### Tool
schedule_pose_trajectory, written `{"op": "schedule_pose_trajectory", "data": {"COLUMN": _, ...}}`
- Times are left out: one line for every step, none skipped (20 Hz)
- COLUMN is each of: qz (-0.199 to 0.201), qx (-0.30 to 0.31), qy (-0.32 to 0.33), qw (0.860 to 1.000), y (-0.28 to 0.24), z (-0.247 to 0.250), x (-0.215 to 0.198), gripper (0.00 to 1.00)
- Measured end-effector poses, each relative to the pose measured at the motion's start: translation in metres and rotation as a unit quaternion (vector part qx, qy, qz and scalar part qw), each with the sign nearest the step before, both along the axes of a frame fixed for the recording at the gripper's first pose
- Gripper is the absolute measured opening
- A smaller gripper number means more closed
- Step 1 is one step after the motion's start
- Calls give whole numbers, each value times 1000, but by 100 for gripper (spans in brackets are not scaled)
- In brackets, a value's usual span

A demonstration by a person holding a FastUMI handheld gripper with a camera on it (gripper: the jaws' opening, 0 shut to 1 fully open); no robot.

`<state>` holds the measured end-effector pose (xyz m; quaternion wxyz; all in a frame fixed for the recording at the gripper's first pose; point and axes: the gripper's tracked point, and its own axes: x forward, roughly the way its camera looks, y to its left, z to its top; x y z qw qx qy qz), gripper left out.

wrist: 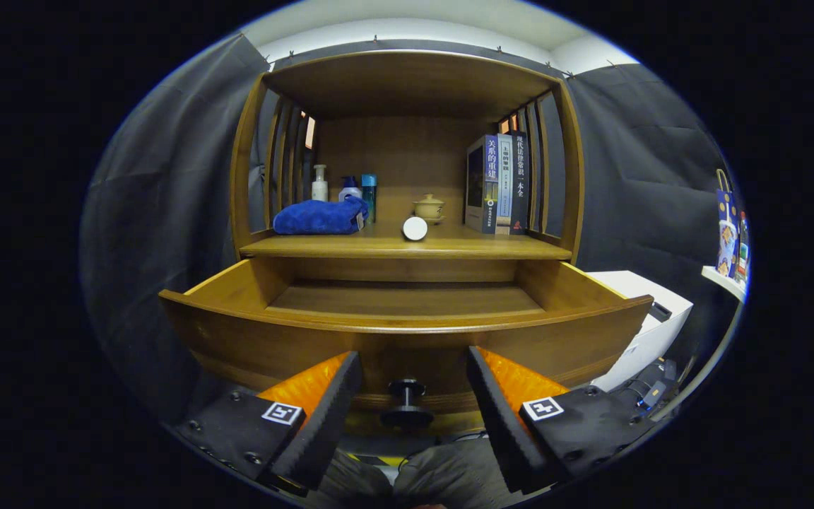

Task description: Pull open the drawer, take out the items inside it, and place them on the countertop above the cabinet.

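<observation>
The wooden drawer (407,336) stands pulled out toward me, and its visible floor (407,297) looks bare. Its dark knob (407,399) sits on the drawer front, between my fingers and a little apart from both. My gripper (414,396) is open, fingers spread either side of the knob without touching it. On the countertop (449,247) above the drawer lie a folded blue towel (319,215) and a white round item (415,228) near the front edge.
Behind the towel stand a pump bottle (319,184) and a teal bottle (369,194). A small lidded teacup (428,207) and upright books (499,184) fill the right of the shelf. A white box (644,318) sits right of the cabinet.
</observation>
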<state>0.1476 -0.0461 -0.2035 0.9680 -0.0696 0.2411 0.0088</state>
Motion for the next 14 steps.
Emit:
{"op": "schedule_pose_trajectory", "data": {"qz": 1, "qx": -2, "qy": -2, "qw": 1000, "y": 0, "z": -1, "x": 1, "gripper": 98}}
{"op": "schedule_pose_trajectory", "data": {"qz": 2, "qx": -4, "qy": -3, "qw": 1000, "y": 0, "z": 0, "x": -1, "gripper": 98}}
{"op": "schedule_pose_trajectory", "data": {"qz": 2, "qx": -2, "qy": -5, "qw": 1000, "y": 0, "z": -1, "x": 0, "gripper": 98}}
{"op": "schedule_pose_trajectory", "data": {"qz": 4, "qx": -1, "qy": -5, "qw": 1000, "y": 0, "z": -1, "x": 0, "gripper": 98}}
{"op": "schedule_pose_trajectory", "data": {"qz": 5, "qx": 2, "qy": -5, "qw": 1000, "y": -1, "z": 0, "x": 3, "gripper": 98}}
{"op": "schedule_pose_trajectory", "data": {"qz": 6, "qx": 7, "qy": -2, "qw": 1000, "y": -3, "z": -1, "x": 6, "gripper": 99}}
{"op": "schedule_pose_trajectory", "data": {"qz": 6, "qx": 13, "qy": -2, "qw": 1000, "y": -3, "z": -2, "x": 11, "gripper": 99}}
{"op": "schedule_pose_trajectory", "data": {"qz": 5, "qx": 18, "qy": -1, "qw": 1000, "y": -3, "z": -2, "x": 16, "gripper": 99}}
{"op": "schedule_pose_trajectory", "data": {"qz": 6, "qx": 19, "qy": -5, "qw": 1000, "y": -3, "z": -1, "x": 22, "gripper": 99}}
{"op": "schedule_pose_trajectory", "data": {"qz": 8, "qx": 17, "qy": -9, "qw": 1000, "y": -2, "z": 0, "x": 27, "gripper": 99}}
{"op": "schedule_pose_trajectory", "data": {"qz": 8, "qx": 16, "qy": -11, "qw": 1000, "y": -1, "z": -1, "x": 34, "gripper": 99}}
{"op": "schedule_pose_trajectory", "data": {"qz": 9, "qx": 14, "qy": -9, "qw": 1000, "y": -1, "z": -2, "x": 35, "gripper": 99}}
{"op": "schedule_pose_trajectory", "data": {"qz": 8, "qx": 16, "qy": -13, "qw": 1000, "y": -1, "z": -2, "x": 41, "gripper": 99}}
{"op": "schedule_pose_trajectory", "data": {"qz": 9, "qx": 14, "qy": -11, "qw": 1000, "y": 0, "z": -3, "x": 45, "gripper": 99}}
